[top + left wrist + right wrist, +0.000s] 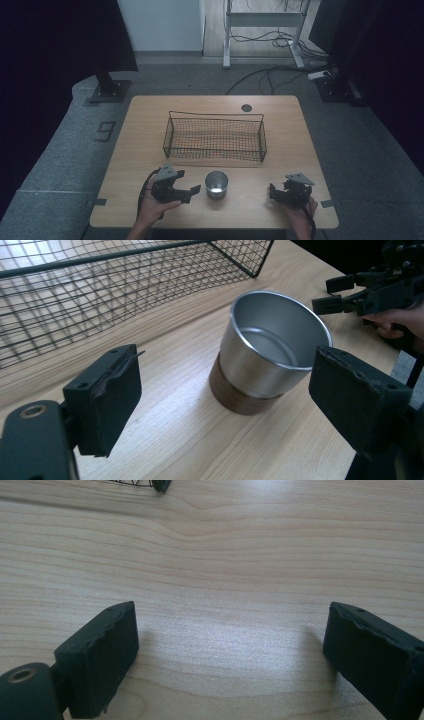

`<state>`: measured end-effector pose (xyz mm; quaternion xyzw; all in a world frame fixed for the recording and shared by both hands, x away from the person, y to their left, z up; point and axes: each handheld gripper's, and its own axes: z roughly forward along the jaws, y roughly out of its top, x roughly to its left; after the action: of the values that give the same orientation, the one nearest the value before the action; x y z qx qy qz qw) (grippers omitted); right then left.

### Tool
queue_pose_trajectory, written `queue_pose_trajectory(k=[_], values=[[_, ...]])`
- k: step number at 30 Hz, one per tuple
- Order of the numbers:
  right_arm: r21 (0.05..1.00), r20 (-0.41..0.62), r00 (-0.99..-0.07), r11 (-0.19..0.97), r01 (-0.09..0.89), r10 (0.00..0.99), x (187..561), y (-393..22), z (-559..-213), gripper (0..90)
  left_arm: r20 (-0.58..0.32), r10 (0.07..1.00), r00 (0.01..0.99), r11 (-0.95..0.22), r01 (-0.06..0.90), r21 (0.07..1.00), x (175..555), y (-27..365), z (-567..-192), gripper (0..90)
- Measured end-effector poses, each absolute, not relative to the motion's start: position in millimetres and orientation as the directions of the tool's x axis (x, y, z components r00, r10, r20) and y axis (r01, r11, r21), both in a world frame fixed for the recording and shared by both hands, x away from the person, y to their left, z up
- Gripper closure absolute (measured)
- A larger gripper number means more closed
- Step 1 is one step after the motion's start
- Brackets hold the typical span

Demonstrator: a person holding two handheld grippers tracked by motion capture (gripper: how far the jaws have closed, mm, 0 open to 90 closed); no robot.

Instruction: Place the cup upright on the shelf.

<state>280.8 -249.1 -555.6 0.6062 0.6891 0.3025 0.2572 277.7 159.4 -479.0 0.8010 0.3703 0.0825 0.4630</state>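
cup [216, 184] stands upright on the bench [150, 210], near the front edge, just in front of the wire basket [215, 136] and apart from it. it lies just to the right of the left gripper [192, 192], whose jaws point sideways at its wall, spread apart and empty. in the left gripper view the cup [272, 347] sits ahead and off to the right, close by the right-hand jaw, not centred in the gap. its axis runs straight up, mouth open on top, brown band at the foot. the right gripper [272, 192] rests well apart on the other side, jaws spread over bare wood. the left is clearly nearer; my guess is it needs a small sideways correction before closing.
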Motion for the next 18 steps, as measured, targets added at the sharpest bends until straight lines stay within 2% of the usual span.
queue_pose_trajectory(k=[12,18], values=[[0.729,0.012,-0.133,0.082,0.680,0.991,280.8,-249.2,-555.6,7.6,-0.205,0.666,0.717,-0.310,0.516,0.798,280.9,145.2,-479.7,12.6],[0.729,0.012,-0.134,0.084,0.679,0.991,280.8,-249.3,-555.7,7.6,-0.194,0.679,0.708,-0.318,0.522,0.792,282.5,137.0,-482.4,8.2]])
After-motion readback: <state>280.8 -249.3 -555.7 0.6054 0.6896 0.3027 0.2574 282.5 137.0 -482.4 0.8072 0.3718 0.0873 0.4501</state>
